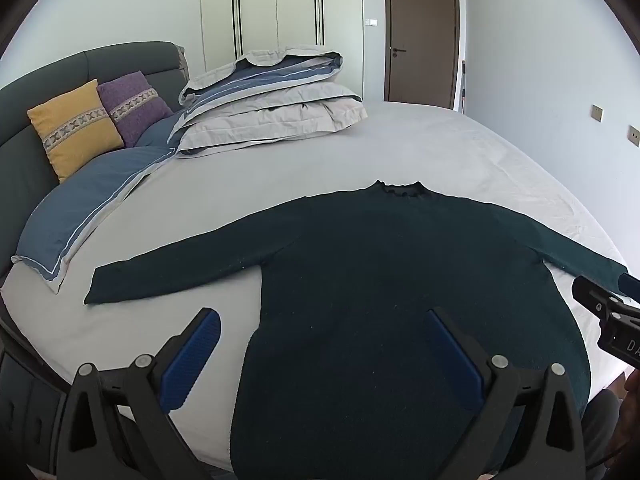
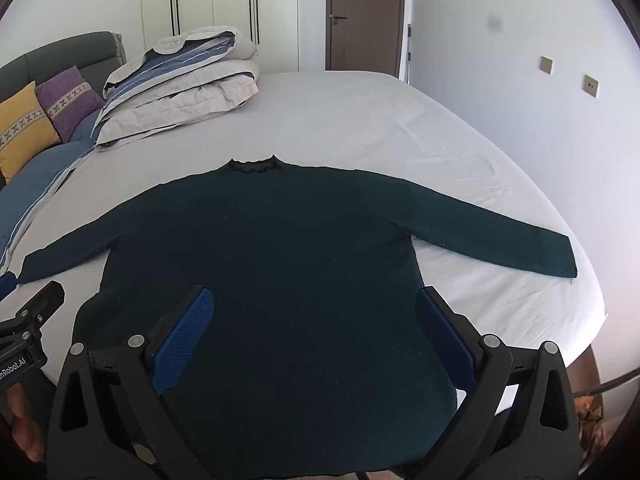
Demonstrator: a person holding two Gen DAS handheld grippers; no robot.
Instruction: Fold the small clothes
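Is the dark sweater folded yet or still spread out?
Spread flat: the sweater lies on the bed, both sleeves stretched out sideways, no fold visible.

White lettering "nRobot.AI", cut off at the frame edge, on the left claw (image 2: 30, 312) body; "DA", also cut off, on the right claw (image 1: 600, 300) body.

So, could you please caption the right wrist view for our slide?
Open right gripper hovers over a dark green sweater spread flat on the bed.
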